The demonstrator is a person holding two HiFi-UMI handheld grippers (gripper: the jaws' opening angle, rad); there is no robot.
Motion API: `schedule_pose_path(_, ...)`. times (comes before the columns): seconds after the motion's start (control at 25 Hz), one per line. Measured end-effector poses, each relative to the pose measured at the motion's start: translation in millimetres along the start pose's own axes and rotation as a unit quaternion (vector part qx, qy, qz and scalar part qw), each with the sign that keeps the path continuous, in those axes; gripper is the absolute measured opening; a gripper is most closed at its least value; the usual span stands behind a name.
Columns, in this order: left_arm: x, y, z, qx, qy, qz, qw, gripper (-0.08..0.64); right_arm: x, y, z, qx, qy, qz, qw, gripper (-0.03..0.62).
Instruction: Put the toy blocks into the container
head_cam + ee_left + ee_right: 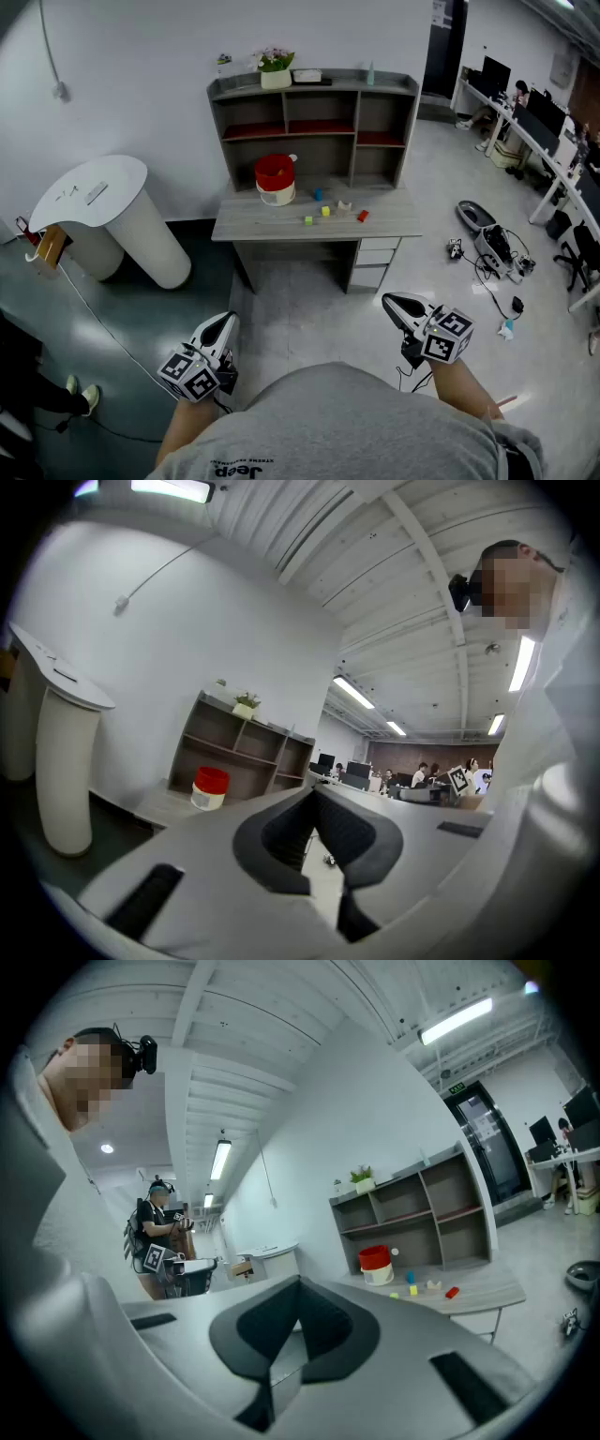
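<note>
There's the container [275, 178], upright at the back left of the surface [272, 223], red on top with a white base. Loose to its right, all outside it, five pieces lie scattered. A blue block [319, 194] is nearest. A yellow block [325, 211] and a green block [307, 220] lie further forward, with a pale block [344, 206] beside them. A red block [363, 216] lies farthest right. None of them touch.
</note>
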State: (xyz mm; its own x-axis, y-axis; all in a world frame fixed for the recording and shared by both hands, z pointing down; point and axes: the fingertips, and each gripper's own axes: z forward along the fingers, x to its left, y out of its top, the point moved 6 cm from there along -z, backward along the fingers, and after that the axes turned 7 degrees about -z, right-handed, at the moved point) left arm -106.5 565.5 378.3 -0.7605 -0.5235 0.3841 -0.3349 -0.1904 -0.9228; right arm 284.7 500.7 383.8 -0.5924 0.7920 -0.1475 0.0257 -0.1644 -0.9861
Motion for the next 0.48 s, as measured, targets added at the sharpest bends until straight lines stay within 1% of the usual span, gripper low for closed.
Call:
schedule_pose_path(0.12, -3.6, -0.7, 5.7, 0.005, -0.004, 0.009, 0.9999, 0.009, -3.5, 3.3, -3.7, 0.002, 0.001, -0.002, 1.000, -0.011)
schedule_pose_path(0.32, -12.8, -1.4, 17.7, 0.007, -0.004, 0.009, 0.9999, 0.009, -14.0, 5.7, -12.7, -0.002, 0.001, -0.001, 1.000, -0.011)
schedule_pose_path(0.48, -24.5, -5.6, 32.0, 0.009, -0.006, 0.008, 0.9999, 0.009, -29.6, 2.2, -25.3, -0.009, -0.004, 0.016, 1.000, -0.009)
